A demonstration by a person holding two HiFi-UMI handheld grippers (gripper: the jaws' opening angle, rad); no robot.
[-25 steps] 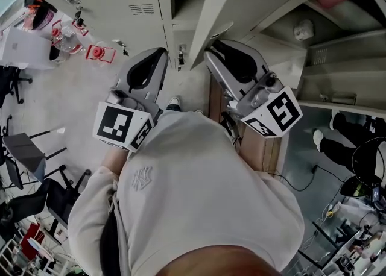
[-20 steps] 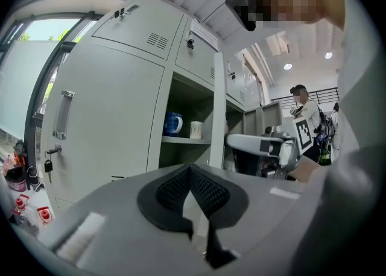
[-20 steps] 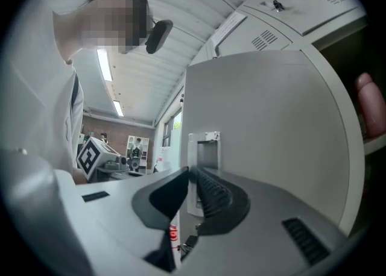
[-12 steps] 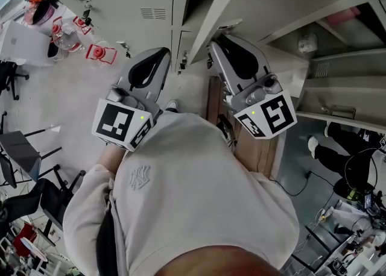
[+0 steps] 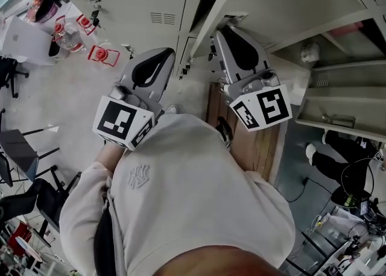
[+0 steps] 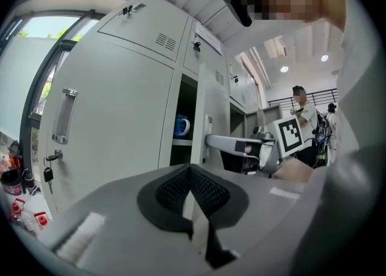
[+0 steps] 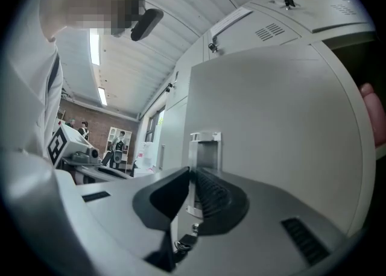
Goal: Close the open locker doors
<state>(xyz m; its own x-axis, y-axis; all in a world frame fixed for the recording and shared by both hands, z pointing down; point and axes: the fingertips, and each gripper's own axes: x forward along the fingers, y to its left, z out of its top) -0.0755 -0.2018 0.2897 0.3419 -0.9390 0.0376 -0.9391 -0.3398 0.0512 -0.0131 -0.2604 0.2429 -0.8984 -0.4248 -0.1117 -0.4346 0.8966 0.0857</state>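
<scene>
The right gripper (image 5: 228,32) — jaws together, empty — faced the open locker door (image 7: 271,124), its latch (image 7: 205,148) just beyond the tips. The left gripper (image 5: 164,55) was closed too, clear of the door

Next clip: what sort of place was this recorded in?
Probably a shared office or lab with a staff locker area. A row of grey metal lockers with keys hanging in the doors, a blue mug inside an open one, and office chairs nearby point to that.
</scene>
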